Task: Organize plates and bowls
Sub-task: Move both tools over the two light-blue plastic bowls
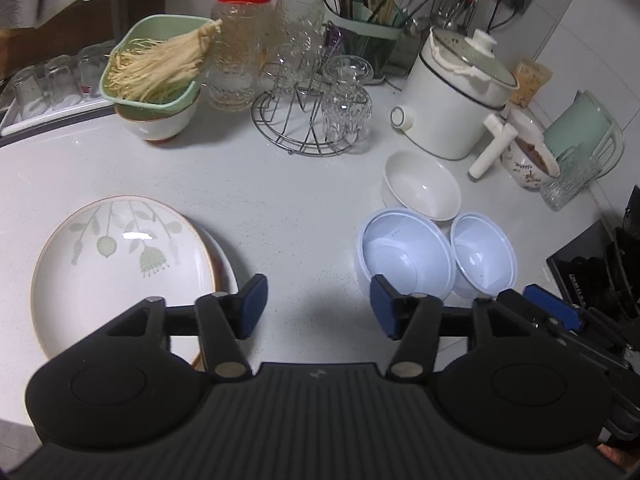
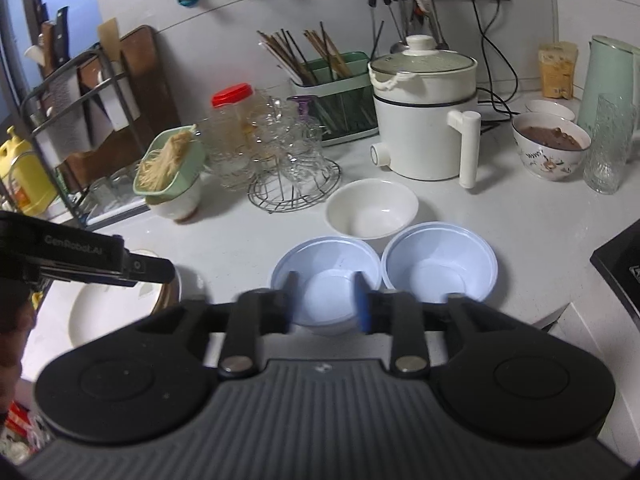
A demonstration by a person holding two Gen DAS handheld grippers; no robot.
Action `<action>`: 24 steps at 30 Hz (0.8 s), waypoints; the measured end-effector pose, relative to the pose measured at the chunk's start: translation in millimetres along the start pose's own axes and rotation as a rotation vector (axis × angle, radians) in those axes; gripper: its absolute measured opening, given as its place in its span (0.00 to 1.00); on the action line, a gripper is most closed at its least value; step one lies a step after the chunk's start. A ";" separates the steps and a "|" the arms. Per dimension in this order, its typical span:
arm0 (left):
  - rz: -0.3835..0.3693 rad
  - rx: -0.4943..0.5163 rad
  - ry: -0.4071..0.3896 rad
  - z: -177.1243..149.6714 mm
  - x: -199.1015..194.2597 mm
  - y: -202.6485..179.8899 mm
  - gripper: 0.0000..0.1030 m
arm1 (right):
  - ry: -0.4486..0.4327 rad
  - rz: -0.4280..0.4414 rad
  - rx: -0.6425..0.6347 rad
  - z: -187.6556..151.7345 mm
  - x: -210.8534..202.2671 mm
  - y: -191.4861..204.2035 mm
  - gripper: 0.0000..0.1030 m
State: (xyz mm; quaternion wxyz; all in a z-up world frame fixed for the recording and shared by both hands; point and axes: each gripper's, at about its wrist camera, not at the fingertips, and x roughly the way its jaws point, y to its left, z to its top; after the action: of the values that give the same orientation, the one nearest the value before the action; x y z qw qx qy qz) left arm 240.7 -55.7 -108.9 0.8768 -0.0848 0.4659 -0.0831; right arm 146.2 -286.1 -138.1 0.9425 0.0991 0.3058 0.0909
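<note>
A plate with a green leaf pattern (image 1: 112,272) tops a small stack at the left of the white counter. My left gripper (image 1: 319,306) hovers open just right of it, nothing between its blue pads. Two pale blue bowls (image 1: 404,256) (image 1: 484,256) sit side by side, with a white bowl (image 1: 420,188) behind them. In the right wrist view my right gripper (image 2: 326,300) is open, and its blurred fingers frame the near side of the left blue bowl (image 2: 326,276) without gripping it. The second blue bowl (image 2: 440,260) and the white bowl (image 2: 372,208) lie beyond.
Behind the bowls stand a white electric pot (image 2: 424,120), a wire rack of glasses (image 2: 292,176) and a green basket of pale strands on a bowl (image 2: 168,172). A flowered bowl of brown food (image 2: 550,148) and a tall glass (image 2: 608,148) are at the right. A black hob edge (image 2: 616,264) borders the counter.
</note>
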 end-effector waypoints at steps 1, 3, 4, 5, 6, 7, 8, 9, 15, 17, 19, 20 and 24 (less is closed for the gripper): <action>0.000 0.006 0.006 2.1 3.6 -1.4 0.62 | -0.003 0.002 0.009 -1.2 1.9 -0.6 0.55; -0.008 0.019 0.013 5.9 9.9 -1.9 0.62 | 0.003 0.006 0.028 -3.0 7.2 -1.6 0.58; -0.013 0.023 0.018 7.8 13.3 -1.7 0.62 | 0.010 0.006 0.038 -4.7 9.9 -2.0 0.58; -0.015 0.028 0.024 9.8 17.4 -1.4 0.62 | 0.014 0.005 0.048 -6.3 12.5 -2.4 0.58; -0.015 0.034 0.026 11.5 20.8 -1.2 0.62 | 0.018 0.002 0.057 -8.4 14.9 -2.8 0.58; -0.014 0.040 0.027 13.2 24.2 -1.1 0.62 | 0.019 -0.003 0.066 -10.3 16.8 -3.2 0.58; -0.014 0.043 0.029 14.6 27.0 -0.7 0.62 | 0.022 -0.007 0.074 -12.0 18.8 -3.6 0.58; -0.018 0.044 0.032 16.1 29.8 0.6 0.62 | 0.023 -0.009 0.083 -13.8 20.4 -4.6 0.58; -0.039 0.066 0.062 22.1 48.3 -1.5 0.62 | 0.040 -0.033 0.152 -21.3 32.2 -15.1 0.58; -0.050 0.071 0.070 23.8 54.2 -3.3 0.62 | 0.044 -0.039 0.168 -22.8 36.5 -18.7 0.58; -0.057 0.082 0.082 25.4 60.8 -6.6 0.62 | 0.041 -0.039 0.184 -23.9 39.9 -22.2 0.58; -0.060 0.086 0.086 26.4 64.0 -8.9 0.62 | 0.039 -0.037 0.194 -24.2 41.5 -24.0 0.58; -0.090 0.109 0.081 28.9 71.6 -19.2 0.62 | 0.035 -0.028 0.230 -24.5 47.3 -30.8 0.58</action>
State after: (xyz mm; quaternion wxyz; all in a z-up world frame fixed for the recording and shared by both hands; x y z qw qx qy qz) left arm 303.0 -88.3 -146.1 0.8561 -0.0545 0.4914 -0.1508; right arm 172.6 -301.6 -191.4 0.9207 0.2008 0.3318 0.0437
